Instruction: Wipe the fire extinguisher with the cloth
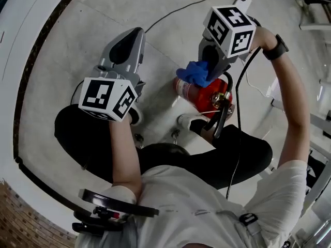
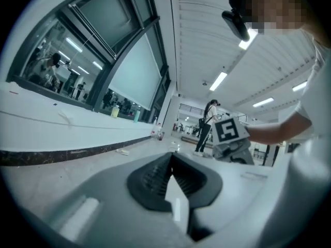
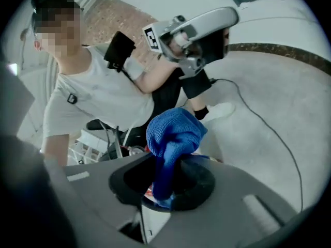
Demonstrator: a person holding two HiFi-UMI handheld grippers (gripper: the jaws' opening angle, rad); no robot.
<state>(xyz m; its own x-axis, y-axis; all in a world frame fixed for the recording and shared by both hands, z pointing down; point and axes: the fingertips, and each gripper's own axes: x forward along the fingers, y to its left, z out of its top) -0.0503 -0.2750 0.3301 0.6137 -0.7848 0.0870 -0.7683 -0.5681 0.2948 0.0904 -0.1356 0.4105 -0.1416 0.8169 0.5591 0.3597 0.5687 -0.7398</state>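
Note:
The red fire extinguisher (image 1: 206,95) stands on the floor in front of the person's legs, its black hose (image 1: 222,113) hanging at its right. My right gripper (image 1: 206,69) is just above its top, shut on a bunched blue cloth (image 1: 193,73). In the right gripper view the cloth (image 3: 173,137) sticks up from between the jaws of that gripper (image 3: 163,184) and hides most of the extinguisher. My left gripper (image 1: 129,40) is held off to the left, away from the extinguisher. In its own view the left gripper (image 2: 169,175) has its jaws together with nothing between them.
A black cable (image 1: 181,8) runs over the pale floor behind the extinguisher. A curved white ledge with a dark band (image 1: 30,61) bounds the left side. The person's white shoe (image 1: 187,120) is beside the extinguisher. A distant person (image 2: 208,122) stands in the hall.

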